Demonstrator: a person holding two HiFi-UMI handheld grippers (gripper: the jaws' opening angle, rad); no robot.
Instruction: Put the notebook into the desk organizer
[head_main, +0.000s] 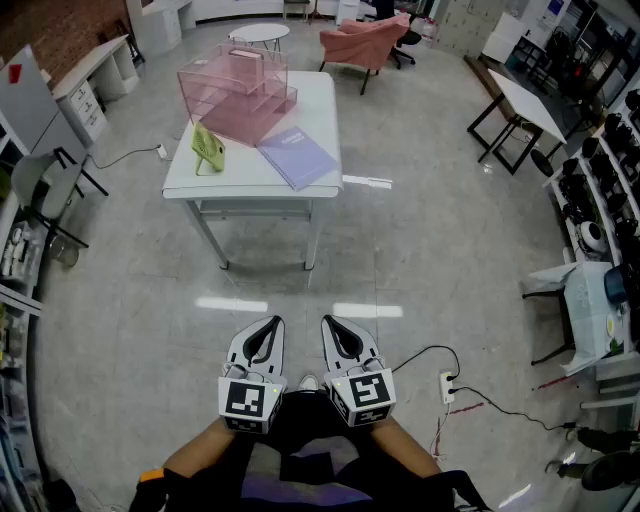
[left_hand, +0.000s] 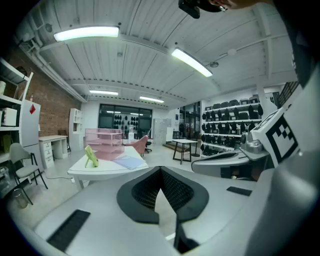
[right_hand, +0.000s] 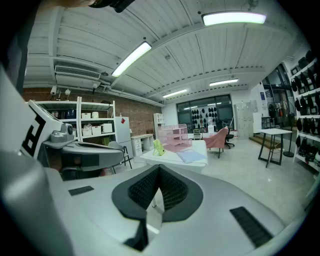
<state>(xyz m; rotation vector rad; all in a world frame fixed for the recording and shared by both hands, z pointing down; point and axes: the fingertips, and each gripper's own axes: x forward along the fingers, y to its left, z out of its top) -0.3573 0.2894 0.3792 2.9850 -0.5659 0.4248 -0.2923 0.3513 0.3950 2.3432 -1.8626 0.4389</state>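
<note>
Left gripper (head_main: 271, 324) and right gripper (head_main: 329, 323) held closed, empty. Notebook (head_main: 297, 156) laid on table (head_main: 238, 176) at 12 o'clock, with desk organizer (head_main: 240, 92) at its 11 o'clock.

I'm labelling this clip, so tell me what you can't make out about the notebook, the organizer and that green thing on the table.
Notebook: cover print too small to read in the head view; only a pale sliver in both gripper views.
Desk organizer: its see-through pink walls overlap, so the trays' contents stay unclear.
Green object: too small and distant to identify in any view.
</note>
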